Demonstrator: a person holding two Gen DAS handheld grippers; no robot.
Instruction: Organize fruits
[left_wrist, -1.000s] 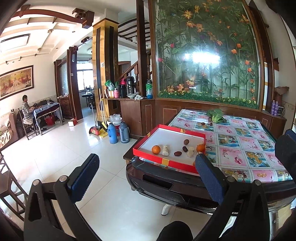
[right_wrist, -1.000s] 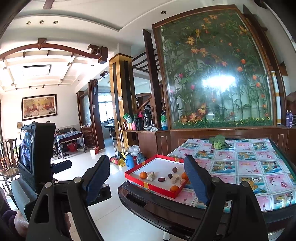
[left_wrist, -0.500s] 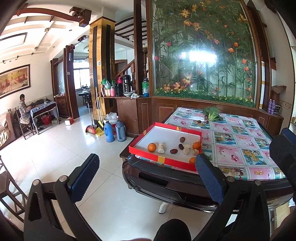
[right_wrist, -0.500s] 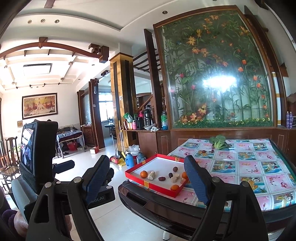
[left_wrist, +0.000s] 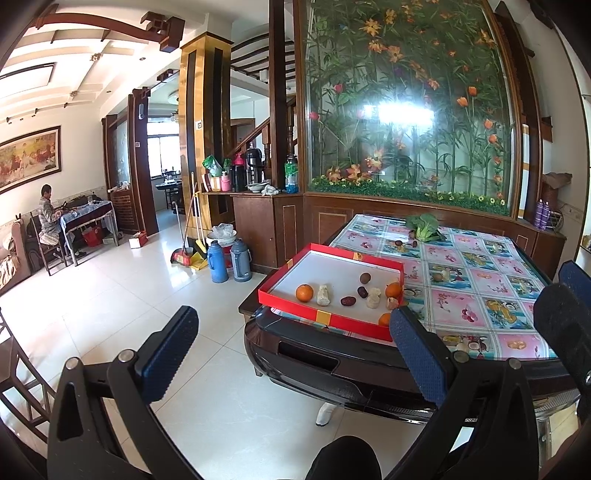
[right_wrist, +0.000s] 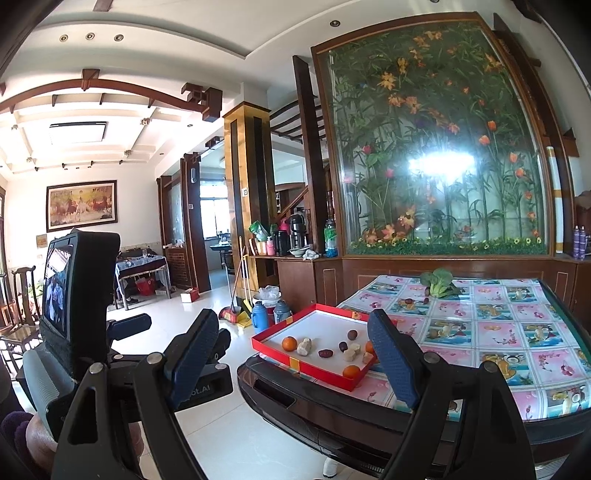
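A red tray (left_wrist: 291, 298) with a white floor sits on the near left corner of the table (left_wrist: 480, 295). It also shows in the right wrist view (right_wrist: 280, 355). In it lie oranges (left_wrist: 304, 292), dark red fruits (left_wrist: 348, 301) and pale lumps (left_wrist: 324, 295). A green leafy vegetable (left_wrist: 423, 226) and small dark fruits (left_wrist: 399, 243) lie at the far side. My left gripper (left_wrist: 295, 350) is open and empty, well short of the table. My right gripper (right_wrist: 295, 358) is open and empty too, also short of the table.
The table has a flowered cloth and a dark rounded edge (left_wrist: 332, 365). Two thermos flasks (left_wrist: 229, 260) and a broom stand on the tiled floor to the left. A wooden cabinet and glass flower screen (left_wrist: 406, 110) stand behind. A person (left_wrist: 48, 225) sits far left.
Both views have drawn slightly closer to the table, and the left view has panned so the tray sits a little more to the left. Both grippers stay open.
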